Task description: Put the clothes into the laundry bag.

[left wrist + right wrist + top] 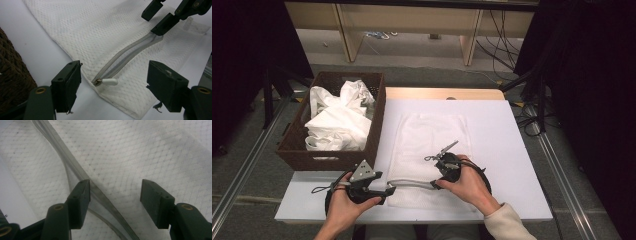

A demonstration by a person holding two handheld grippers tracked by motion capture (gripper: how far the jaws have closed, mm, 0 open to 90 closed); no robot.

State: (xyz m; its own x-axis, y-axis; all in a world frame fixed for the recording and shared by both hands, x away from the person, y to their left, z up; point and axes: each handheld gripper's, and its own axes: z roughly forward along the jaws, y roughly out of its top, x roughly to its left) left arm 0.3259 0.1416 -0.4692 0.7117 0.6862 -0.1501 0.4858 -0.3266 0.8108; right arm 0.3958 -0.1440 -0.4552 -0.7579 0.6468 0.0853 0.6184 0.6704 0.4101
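Observation:
A white mesh laundry bag (429,140) lies flat on the white table (502,150), its grey zipper (412,182) running along the near edge. My left gripper (389,189) is at the zipper's left end. In the left gripper view the open left gripper (116,75) has the white zipper pull (110,81) lying on the bag (95,32) between and just beyond its jaws, untouched. My right gripper (435,185) hovers at the zipper's right end. The right gripper (113,192) is open over the mesh, one jaw beside the zipper tape (75,167). The right gripper (157,17) also appears far off.
A dark woven basket (377,125) holding crumpled white cloths (337,120) stands at the table's left, close to my left hand; its wall (12,75) fills the left gripper view's left edge. Bare table lies to the right of the bag. Cables lie on the floor beyond.

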